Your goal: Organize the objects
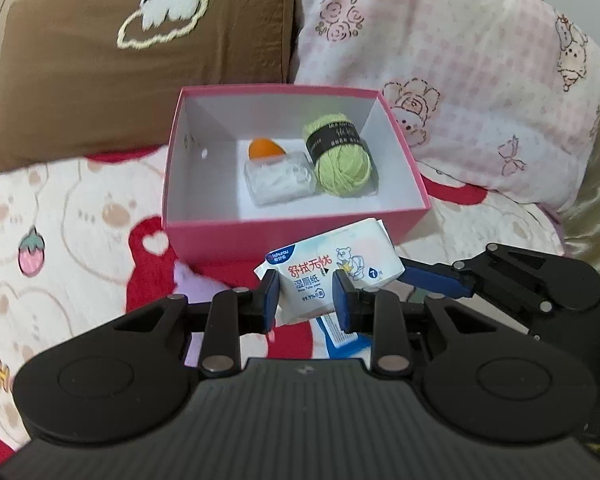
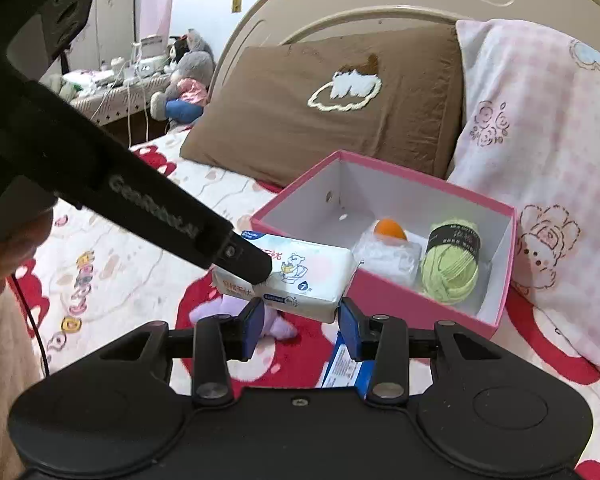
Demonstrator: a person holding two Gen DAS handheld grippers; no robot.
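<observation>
The bed [image 1: 80,208] with its printed blanket lies under both tools; 2 pillows, brown [image 1: 140,60] and pink [image 1: 460,80], lean beyond. Ahead of the left hand-held gripper [image 1: 308,296] stands the open pink box [image 1: 292,228], holding green yarn [image 1: 342,160], a clear packet [image 1: 280,180] and an orange ball [image 1: 264,148]. This hand-held gripper, tilted downward, is clamped on the wipes pack [image 1: 328,272]. The right hand-held gripper [image 2: 300,324] is closed just under the pack's end, its grip unclear.

The box [image 1: 204,236] is pink outside, white inside. Yarn [image 1: 342,166] is pale green with a black band; the egg [image 1: 265,148] orange. The wipes pack [image 1: 328,276] is white with red lettering. The far-left pillow [image 1: 100,80] is brown, the right pillow [image 1: 460,80] pink-checked. The bedspread [image 1: 68,208] is cream with red.
</observation>
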